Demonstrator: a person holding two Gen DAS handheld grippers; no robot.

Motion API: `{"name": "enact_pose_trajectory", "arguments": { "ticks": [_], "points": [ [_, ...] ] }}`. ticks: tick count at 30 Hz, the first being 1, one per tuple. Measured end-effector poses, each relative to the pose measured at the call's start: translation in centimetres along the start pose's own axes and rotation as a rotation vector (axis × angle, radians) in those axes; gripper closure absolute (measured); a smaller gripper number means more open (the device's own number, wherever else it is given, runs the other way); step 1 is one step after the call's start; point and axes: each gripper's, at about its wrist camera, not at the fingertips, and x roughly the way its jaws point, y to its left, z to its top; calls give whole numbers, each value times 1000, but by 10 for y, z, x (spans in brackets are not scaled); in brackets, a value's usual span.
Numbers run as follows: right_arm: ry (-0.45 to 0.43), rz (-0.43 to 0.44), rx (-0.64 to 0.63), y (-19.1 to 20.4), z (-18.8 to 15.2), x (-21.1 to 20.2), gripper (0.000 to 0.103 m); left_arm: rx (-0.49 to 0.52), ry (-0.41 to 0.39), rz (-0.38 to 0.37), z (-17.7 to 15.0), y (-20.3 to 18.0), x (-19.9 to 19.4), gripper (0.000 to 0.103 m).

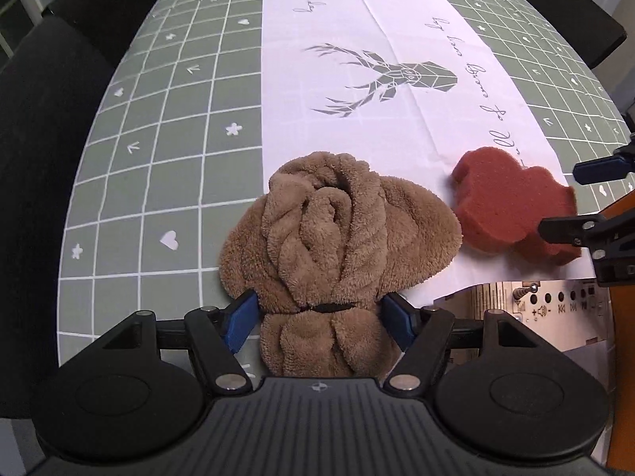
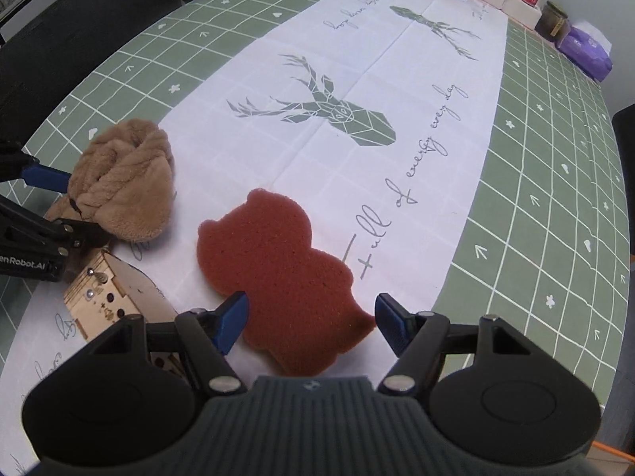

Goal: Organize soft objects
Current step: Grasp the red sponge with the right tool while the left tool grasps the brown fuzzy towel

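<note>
Left gripper (image 1: 319,319) straddles the tied neck of the rolled brown terry towel bundle (image 1: 337,230), jaws wide, grip unclear; right gripper (image 2: 311,321) spread over the near end of the red bear-shaped foam sponge (image 2: 278,265), flat on the worktop (image 2: 535,158), long axis pointing away.

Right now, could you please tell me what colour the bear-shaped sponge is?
The sponge is a dark brick red, clearest in the right wrist view.

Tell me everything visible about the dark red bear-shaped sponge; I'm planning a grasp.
The dark red bear-shaped sponge is flat, porous foam with rounded ears and lobed edges. It lies flat on the white deer-print runner, right of the brown towel roll. The right gripper straddles its near end, jaws open.
</note>
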Motion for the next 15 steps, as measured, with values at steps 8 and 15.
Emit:
{"name": "enact_pose_trajectory", "arguments": {
  "ticks": [8, 15],
  "points": [
    [53, 80, 27, -5, 8, 14, 31, 2, 6, 3, 2, -5, 8, 22],
    [97, 81, 7, -2, 11, 28, 25, -3, 2, -8, 1, -4, 8, 22]
  ]
}}
